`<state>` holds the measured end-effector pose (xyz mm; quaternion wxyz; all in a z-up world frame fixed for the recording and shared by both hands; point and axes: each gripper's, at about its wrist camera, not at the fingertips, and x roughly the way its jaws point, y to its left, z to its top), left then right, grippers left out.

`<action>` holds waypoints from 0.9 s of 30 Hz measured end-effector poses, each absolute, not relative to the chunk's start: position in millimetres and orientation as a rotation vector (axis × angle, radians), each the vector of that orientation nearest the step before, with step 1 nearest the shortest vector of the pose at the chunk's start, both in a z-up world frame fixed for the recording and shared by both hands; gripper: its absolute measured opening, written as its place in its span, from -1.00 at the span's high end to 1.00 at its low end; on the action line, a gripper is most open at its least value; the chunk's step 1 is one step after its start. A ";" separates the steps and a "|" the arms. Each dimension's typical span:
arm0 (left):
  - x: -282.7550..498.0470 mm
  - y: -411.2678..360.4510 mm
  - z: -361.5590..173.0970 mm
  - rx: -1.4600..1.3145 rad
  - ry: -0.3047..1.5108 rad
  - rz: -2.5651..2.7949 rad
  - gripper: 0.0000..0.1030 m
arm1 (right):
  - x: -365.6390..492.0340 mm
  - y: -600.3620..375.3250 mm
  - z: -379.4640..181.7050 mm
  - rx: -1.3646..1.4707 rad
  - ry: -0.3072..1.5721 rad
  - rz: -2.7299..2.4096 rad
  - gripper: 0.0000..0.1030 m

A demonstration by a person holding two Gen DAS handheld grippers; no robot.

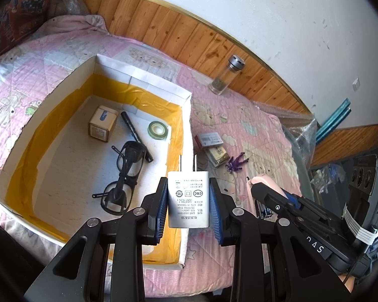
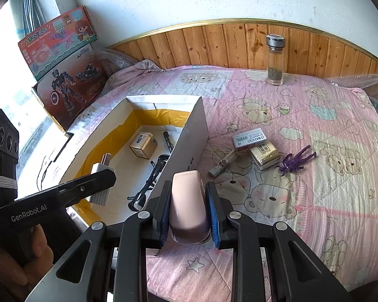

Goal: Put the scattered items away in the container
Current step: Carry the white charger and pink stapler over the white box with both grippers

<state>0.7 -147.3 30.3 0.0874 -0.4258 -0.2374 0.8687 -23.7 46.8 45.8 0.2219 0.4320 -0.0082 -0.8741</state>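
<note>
White USB charger (image 1: 188,198) clamped between left gripper (image 1: 189,201) pads, prongs up, over near corner of white cardboard box (image 1: 186,110). Right gripper (image 2: 189,209) closed on pink stapler (image 2: 187,206) beside box wall. Glasses (image 1: 124,176), marker (image 1: 136,132), tape roll (image 1: 157,129) inside box.

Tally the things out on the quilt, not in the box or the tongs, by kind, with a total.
cartons: 2, grey-white carton and gold carton
purple toy figure: 1
patterned stick: 1
glass bottle: 1
Total: 5
</note>
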 end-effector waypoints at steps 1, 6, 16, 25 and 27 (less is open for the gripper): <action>1.3 -149.9 30.3 -1.268 -0.711 2.589 0.40 | -24.3 44.7 46.8 1.192 -0.019 -2.413 0.47; 5.1 -164.1 29.1 -1.267 -0.746 2.611 0.40 | -24.8 34.4 51.5 1.174 -0.004 -2.402 0.47; 8.7 -195.8 23.4 -1.277 -0.837 2.641 0.40 | -25.8 7.3 66.4 1.126 0.031 -2.369 0.47; 9.8 -214.0 22.4 -1.278 -0.888 2.655 0.40 | -25.2 -14.6 70.4 1.106 0.063 -2.323 0.47; 9.9 -217.0 21.9 -1.279 -0.895 2.658 0.40 | -26.6 -18.8 70.5 1.106 0.063 -2.308 0.47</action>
